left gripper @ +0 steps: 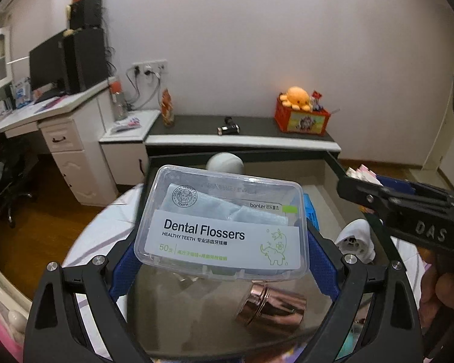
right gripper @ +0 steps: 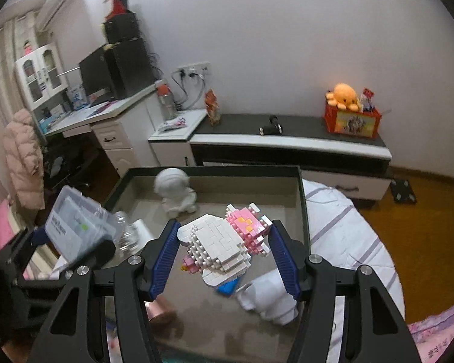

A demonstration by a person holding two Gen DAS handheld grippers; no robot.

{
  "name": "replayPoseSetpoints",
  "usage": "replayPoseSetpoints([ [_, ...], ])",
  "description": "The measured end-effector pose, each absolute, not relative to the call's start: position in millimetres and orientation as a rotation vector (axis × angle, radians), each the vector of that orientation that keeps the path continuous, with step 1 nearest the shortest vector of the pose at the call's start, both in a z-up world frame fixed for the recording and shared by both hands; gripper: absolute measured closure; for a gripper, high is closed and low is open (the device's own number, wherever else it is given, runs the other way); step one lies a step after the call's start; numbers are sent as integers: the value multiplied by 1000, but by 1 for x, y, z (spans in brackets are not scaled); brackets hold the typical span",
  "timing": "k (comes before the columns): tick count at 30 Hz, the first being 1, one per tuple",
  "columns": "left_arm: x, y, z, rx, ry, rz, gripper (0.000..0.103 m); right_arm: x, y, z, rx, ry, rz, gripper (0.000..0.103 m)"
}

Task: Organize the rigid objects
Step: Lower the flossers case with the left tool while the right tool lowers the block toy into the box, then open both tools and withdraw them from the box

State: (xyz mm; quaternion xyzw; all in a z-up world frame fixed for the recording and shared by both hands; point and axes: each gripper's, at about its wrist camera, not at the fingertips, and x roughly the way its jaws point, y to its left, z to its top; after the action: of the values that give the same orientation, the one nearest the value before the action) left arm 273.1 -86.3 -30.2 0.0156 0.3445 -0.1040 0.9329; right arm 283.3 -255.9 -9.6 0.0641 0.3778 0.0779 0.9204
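Floss box [left gripper: 224,224] in left gripper [left gripper: 221,260]

The floss box [left gripper: 221,224] sits between the pads of the left hand-held gripper [left gripper: 221,257], above the near part of the tray [right gripper: 304,205]. The brick model [right gripper: 224,245] sits between the pads of the right hand-held gripper [right gripper: 224,257], to the right of the floss box, also over the tray. In the tray, the astronaut figure [right gripper: 175,193] stands at the far side, the metal cylinder [left gripper: 271,308] lies at the near left, and a second figure [right gripper: 269,302] lies at the near right. Beyond the tray, against the wall, runs a low cabinet [right gripper: 287,142]; on its right end stands a toy box [right gripper: 352,122].
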Motion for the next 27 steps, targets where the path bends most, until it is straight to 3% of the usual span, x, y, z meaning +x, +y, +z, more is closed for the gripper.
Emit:
replayPoseSetpoints([
  [12,297,-108,-60,76,783,-193,5,304,-269,-42,177,869,127,41],
  [15,295,-106,-59,72,778,-190,3,302,-268,-39,178,864,127,24],
  [21,279,-98,-46,76,723,-178,0,295,-265,-28,177,844,124,18],
  [23,273,-95,-41,82,702,-173,0,289,-266,-23,178,828,109,1],
  [27,256,-82,-29,57,666,-160,0,271,-263,-10,178,787,105,0],
])
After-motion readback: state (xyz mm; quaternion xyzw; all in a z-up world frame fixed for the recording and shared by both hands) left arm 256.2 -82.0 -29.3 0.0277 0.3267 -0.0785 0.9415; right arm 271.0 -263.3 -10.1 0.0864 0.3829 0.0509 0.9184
